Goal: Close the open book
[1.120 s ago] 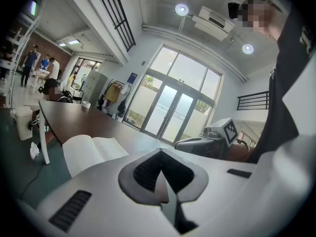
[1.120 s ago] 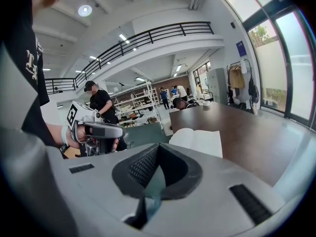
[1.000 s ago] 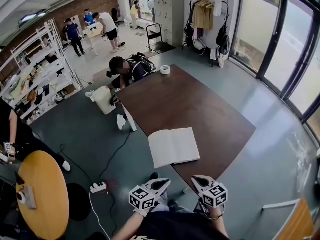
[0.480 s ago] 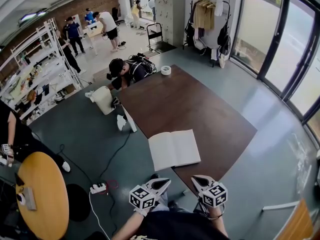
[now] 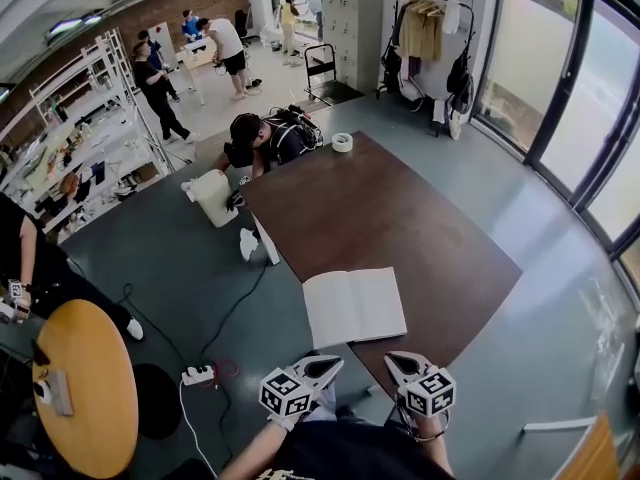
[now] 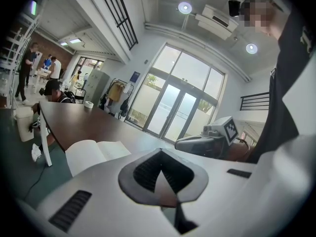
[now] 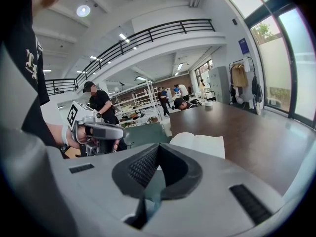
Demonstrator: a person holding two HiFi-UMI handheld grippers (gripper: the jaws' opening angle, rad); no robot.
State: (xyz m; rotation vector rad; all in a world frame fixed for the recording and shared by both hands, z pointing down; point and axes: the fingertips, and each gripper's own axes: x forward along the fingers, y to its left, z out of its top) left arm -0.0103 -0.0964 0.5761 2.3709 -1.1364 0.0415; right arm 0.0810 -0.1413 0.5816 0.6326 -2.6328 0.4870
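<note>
Left gripper view has the left gripper [image 6: 160,163] with its two dark ribbed pads drawn together to a point, nothing caught between them. Right gripper view gives the same for the right gripper [image 7: 158,156]: pads closed against each other and empty. Head view puts both grippers side by side, the left gripper [image 5: 322,366] and the right gripper [image 5: 399,361], held close to the person's body off the near corner of the table [image 5: 410,208], tips aimed toward it and touching nothing. Just past them the book [image 5: 355,306] lies open and flat, white pages up, by the table's near corner with its left page at the left edge; it is clear of both grippers. Each gripper view shows the book too [image 6: 91,152] [image 7: 200,143] ahead of the jaws. Well beyond, at the table's far corner, sits a roll of tape [image 5: 342,142].
</note>
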